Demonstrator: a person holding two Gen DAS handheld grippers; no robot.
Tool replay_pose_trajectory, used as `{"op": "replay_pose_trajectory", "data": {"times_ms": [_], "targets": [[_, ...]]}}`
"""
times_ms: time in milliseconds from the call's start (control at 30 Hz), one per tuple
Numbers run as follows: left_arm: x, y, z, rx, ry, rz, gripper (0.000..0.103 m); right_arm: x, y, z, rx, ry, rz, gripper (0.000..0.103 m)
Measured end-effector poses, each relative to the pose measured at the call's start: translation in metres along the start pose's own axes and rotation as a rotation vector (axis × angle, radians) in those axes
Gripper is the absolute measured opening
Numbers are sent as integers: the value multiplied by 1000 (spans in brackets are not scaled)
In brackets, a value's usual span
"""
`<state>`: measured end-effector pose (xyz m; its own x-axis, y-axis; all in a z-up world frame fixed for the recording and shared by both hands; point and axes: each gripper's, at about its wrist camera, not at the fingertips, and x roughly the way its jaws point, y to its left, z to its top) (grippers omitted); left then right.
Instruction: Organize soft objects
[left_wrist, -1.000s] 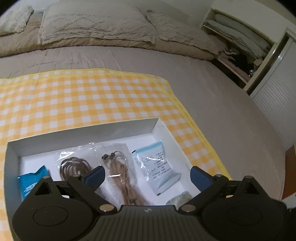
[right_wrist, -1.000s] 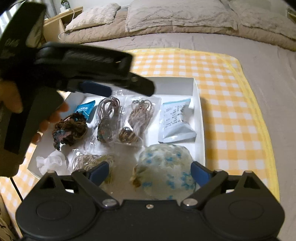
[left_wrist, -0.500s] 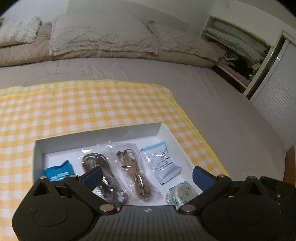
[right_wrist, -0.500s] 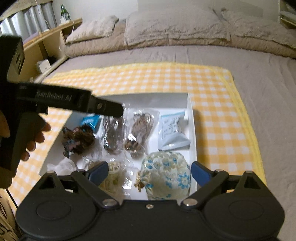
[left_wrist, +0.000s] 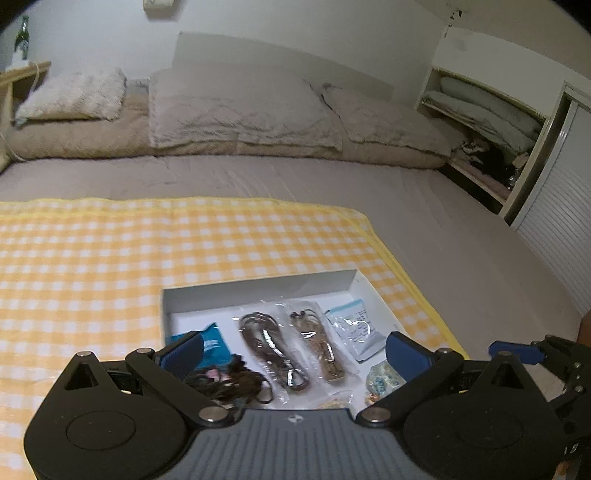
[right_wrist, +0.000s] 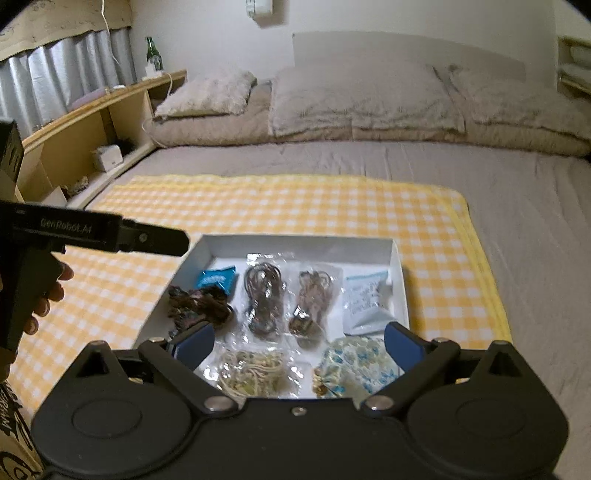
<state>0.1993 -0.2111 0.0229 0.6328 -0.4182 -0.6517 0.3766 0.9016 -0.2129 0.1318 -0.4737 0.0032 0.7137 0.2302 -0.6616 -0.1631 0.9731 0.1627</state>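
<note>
1. The left hand-held gripper (left_wrist: 293, 349) hangs above the near end of the white box (left_wrist: 258, 286), jaws spread wide, nothing between the blue pads (left_wrist: 184, 350).
2. The right hand-held gripper (right_wrist: 299, 341) hovers over the same box from the near side, also spread wide and empty. In its view the left tool's black body shows at the left edge, with a person's fingers (right_wrist: 55, 291) wrapped on the handle.
3. Inside the box lie the soft things: a dark scrunchie (right_wrist: 197, 306) at the left, a teal packet (right_wrist: 218, 278) behind it, two clear bags of brown hair ties (right_wrist: 264, 295) in the middle, and a white sachet (right_wrist: 365, 302) along the right wall.
4. Nearest the right tool are a bag of pale elastic bands (right_wrist: 251, 373) and a floral blue-and-cream pouch (right_wrist: 354, 363).
5. The box sits on a yellow checked cloth (right_wrist: 295, 206), toward its right part, spread over a grey bed (right_wrist: 517, 206).
6. Pillows (left_wrist: 240, 110) line the head of the bed; a green bottle (right_wrist: 153, 55) stands on the wooden shelf beside it.
</note>
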Motion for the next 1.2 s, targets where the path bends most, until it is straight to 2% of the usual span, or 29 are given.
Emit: {"op": "replay_pose_trajectory", "data": {"times_ms": [467, 767, 967, 1200], "targets": [[-92, 12, -19, 30, -146, 43, 103, -53, 51, 4, 11, -136, -46, 102], [-148, 13, -34, 57, -249, 129, 103, -91, 81, -3, -23, -237, -122, 103], [-168, 8, -59, 83, -270, 212, 103, -106, 87, -22, -18, -294, -161, 103], [-182, -5, -95, 135, -298, 249, 103, -123, 96, -49, -21, -354, -171, 103]]}}
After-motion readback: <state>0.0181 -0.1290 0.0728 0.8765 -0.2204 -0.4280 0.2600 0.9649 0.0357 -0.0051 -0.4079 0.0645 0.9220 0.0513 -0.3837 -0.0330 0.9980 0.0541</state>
